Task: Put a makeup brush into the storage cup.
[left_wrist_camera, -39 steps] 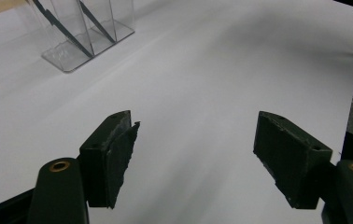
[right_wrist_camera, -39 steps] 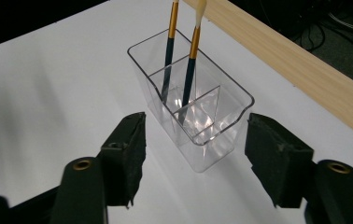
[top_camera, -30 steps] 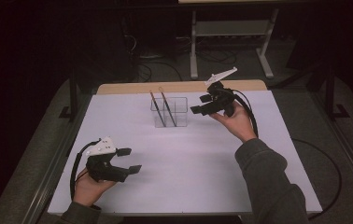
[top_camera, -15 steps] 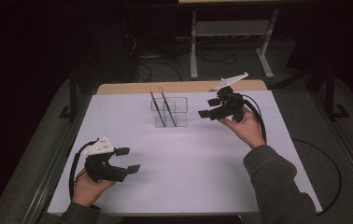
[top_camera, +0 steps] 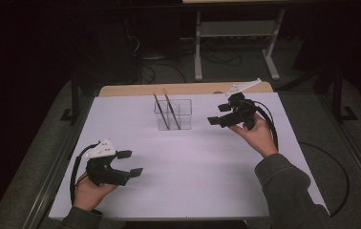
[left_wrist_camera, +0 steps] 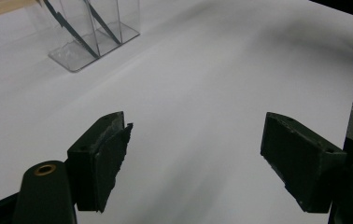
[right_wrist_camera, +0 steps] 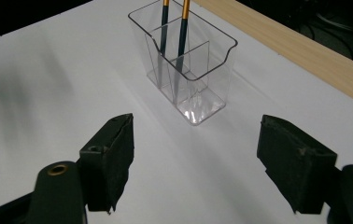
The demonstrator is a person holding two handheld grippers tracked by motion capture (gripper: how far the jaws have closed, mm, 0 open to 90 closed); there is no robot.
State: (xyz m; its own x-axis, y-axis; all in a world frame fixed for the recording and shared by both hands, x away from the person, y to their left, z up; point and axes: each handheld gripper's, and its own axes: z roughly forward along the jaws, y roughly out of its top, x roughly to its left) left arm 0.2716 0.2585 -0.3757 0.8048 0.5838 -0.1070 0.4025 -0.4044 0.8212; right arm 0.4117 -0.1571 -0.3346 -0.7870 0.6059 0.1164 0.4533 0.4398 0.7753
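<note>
A clear plastic holder stood toward the far middle of the white table, just in front of the bare wooden strip along the table's back edge. Thin walls split the holder into compartments. Two dark pencils with gold-coloured upper ends leaned in it side by side, tilted the same way, and the right gripper view placed them in the compartments on the holder's far side.

The right gripper hung above the table just to the right of the holder, apart from it, pointing toward it. Its jaws had just been opening, and they stood wide with nothing between them; the right gripper view showed bare table in the gap.

The left gripper sat low over the near left part of the table, well apart from the holder. Its jaws were also spread wide and held nothing, with only white surface between them in the left gripper view, and the holder farther off.
</note>
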